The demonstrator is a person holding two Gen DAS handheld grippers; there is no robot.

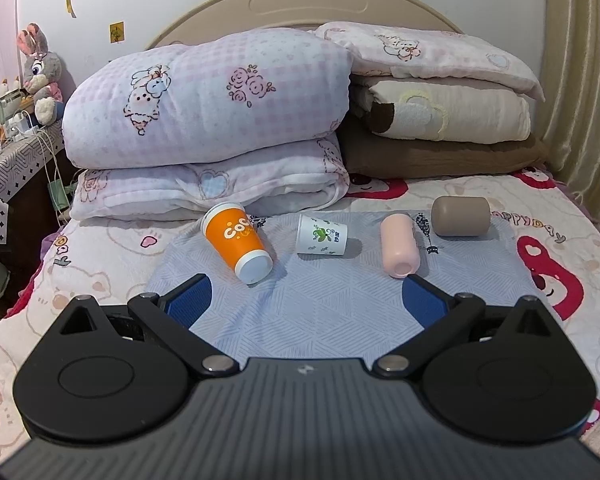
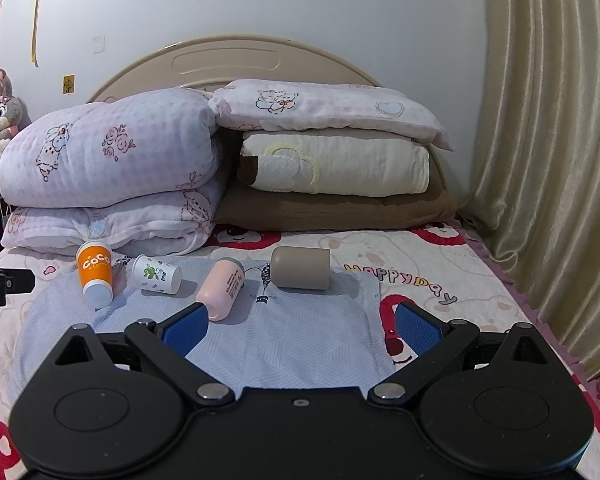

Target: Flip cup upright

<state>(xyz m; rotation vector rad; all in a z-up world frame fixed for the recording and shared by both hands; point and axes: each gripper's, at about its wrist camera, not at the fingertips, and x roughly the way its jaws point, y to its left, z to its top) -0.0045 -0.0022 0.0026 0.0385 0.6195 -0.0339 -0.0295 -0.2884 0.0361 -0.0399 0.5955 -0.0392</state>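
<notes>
Both tongs are spread wide with nothing between the ribbed blue pads. The left gripper (image 1: 307, 300) hangs over the pale blue mat (image 1: 320, 312), a thin cloth with a faint diamond weave, and touches nothing. The right gripper (image 2: 300, 326) is the same, though its left pad sits just in front of the pink cup (image 2: 221, 294) in its view.

Four cups lie tipped over in a row on the mat: a glossy orange cup (image 1: 238, 242) with white rim and base, a small white paper cup (image 1: 322, 235) with a green print, the smooth pink cup (image 1: 398, 250), and a matte taupe cup (image 1: 461, 216) that's a stubby cylinder, at the mat's far right edge. They're spaced apart, none touching.

Behind them, soft folded quilts (image 1: 208, 120) stack against the headboard (image 1: 300, 12), just past the orange cup. A ribbed curtain (image 2: 552, 160) hems in the right side.
</notes>
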